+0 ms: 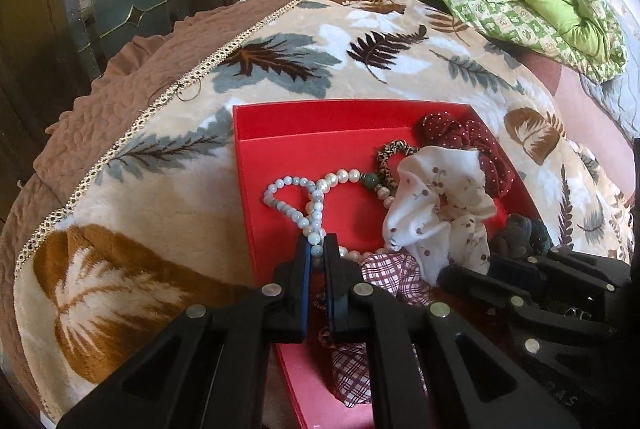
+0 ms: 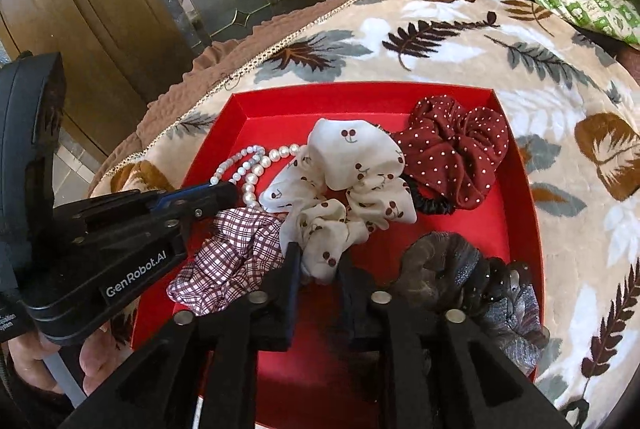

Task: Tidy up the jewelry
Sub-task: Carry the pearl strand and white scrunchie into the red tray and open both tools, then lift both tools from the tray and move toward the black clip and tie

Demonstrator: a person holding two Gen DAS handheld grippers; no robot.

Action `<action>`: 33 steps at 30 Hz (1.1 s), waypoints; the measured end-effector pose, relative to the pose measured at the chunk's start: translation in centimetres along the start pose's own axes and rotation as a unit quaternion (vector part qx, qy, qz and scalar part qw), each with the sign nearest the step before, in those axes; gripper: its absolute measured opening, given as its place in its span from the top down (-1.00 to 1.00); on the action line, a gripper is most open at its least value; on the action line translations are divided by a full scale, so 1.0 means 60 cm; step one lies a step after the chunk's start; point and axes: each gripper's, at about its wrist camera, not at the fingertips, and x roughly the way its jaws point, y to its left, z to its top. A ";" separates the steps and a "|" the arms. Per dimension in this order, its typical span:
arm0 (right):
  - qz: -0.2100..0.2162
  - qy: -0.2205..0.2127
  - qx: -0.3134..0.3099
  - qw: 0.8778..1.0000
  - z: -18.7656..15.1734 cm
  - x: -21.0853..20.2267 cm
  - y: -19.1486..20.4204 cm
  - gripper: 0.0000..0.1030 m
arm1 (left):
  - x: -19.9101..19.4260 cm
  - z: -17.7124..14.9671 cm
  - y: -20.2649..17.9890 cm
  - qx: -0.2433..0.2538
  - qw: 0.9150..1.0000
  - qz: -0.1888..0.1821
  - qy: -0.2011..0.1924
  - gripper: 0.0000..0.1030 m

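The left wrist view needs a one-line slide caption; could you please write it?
Left hand-held gripper shut on a bead bracelet in a red tray of scrunchies.

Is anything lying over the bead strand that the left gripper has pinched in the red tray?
Yes. The left gripper is shut on the pearl bead strand near its bare end, but further along the strand passes under the white cherry-print scrunchie, with the plaid scrunchie against it in the red tray.

Red tray point(image 2: 516, 165) x1. Scrunchies x5: cherry point(image 2: 352, 189), dotted maroon point(image 2: 452, 149), plaid point(image 2: 236, 253), grey point(image 2: 460, 277), leopard point(image 1: 390, 159). Bead strands point(image 1: 292, 189) approx. 2.
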 end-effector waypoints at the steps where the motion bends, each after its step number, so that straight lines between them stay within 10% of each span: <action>1: 0.002 -0.003 0.002 1.000 -0.001 -0.003 0.000 0.33 | -0.002 -0.001 -0.001 0.000 1.000 0.002 -0.001 0.88; 7: -0.005 -0.024 0.000 1.000 -0.007 -0.034 0.004 -0.02 | -0.031 -0.009 -0.018 0.007 0.999 0.013 -0.032 0.21; 17: -0.034 -0.078 0.021 0.996 -0.057 -0.141 -0.023 -0.13 | -0.091 -0.031 -0.072 0.029 0.997 0.014 -0.076 0.06; 24: -0.051 -0.120 0.060 0.990 -0.147 -0.265 -0.065 -0.30 | -0.143 -0.064 -0.113 0.035 0.992 0.025 -0.120 -0.01; 33: -0.088 -0.138 0.115 0.980 -0.327 -0.397 -0.120 -0.60 | -0.240 -0.193 -0.238 0.060 0.975 0.018 -0.211 -0.65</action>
